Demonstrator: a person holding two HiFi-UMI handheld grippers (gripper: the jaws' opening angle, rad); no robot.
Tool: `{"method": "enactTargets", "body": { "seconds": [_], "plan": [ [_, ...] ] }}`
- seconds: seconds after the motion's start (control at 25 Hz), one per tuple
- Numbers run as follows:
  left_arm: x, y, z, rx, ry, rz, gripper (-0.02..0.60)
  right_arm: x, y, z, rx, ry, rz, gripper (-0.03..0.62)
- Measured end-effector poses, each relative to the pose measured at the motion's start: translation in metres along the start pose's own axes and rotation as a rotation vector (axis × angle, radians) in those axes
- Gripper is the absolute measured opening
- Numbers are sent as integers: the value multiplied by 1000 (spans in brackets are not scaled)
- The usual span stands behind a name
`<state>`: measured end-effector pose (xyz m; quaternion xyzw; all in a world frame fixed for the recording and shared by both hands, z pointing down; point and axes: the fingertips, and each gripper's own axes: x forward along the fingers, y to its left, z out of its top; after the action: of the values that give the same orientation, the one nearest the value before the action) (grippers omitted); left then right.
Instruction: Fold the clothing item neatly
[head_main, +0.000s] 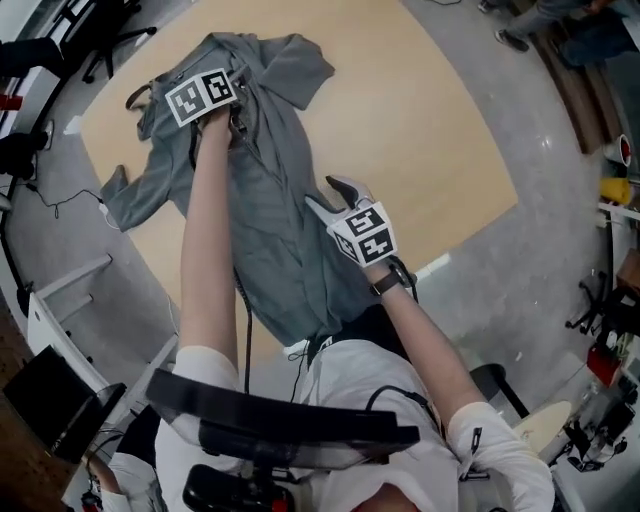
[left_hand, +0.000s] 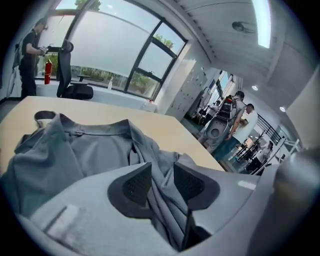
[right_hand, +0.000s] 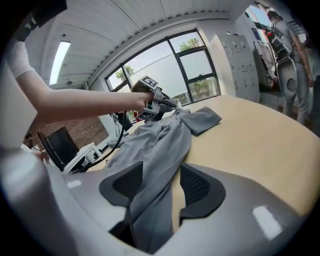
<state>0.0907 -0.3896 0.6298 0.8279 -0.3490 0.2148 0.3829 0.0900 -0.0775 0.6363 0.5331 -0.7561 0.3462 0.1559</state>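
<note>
- The left gripper (left_hand: 161, 172) is set at the far, collar (left_hand: 75, 132) end of the shirt (head_main: 270, 220). Its jaws are closed on a bunched fold of grey cloth, which fills the gap between them.
- The shirt is spread lengthwise down the worktop (head_main: 420, 130), rumpled. One sleeve (head_main: 130, 195) is thrown out to the left, and the hem end reaches the near edge.
- The cloth is judged light, limp and without stiffness. It can be expected to sag, drag and wrinkle when pulled, and it is neither fragile nor slippery.
- Hold is best taken at shoulder seams and hem corners, with both layers pinched.
- The right gripper (right_hand: 161, 172) is placed at the shirt's right edge, about midway along. Its jaws stand apart with a fold running loosely between them, and bare worktop is seen beside one jaw, so nothing is gripped there.
</note>
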Motion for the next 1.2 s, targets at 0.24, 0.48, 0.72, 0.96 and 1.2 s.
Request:
{"method": "enactTargets", "body": {
  "seconds": [0.24,0.48,0.72,0.96,1.2],
  "plan": [
    [69,26,-5,-4,144,11,146,41,-20,13,68,56,-29,224],
    [74,19,-6,45,133,-42,15,40,-24,17,111,53,-34,6],
    [16,23,41,19,25,-181,14,13,33,73,8,-56,147,5],
    [-26,111,29,133,87,93,15,63,118,71,-121,26,352,5],
    [-64,138,1,147,87,203,95,101,117,34,-169,146,379,249]
  ]
}}
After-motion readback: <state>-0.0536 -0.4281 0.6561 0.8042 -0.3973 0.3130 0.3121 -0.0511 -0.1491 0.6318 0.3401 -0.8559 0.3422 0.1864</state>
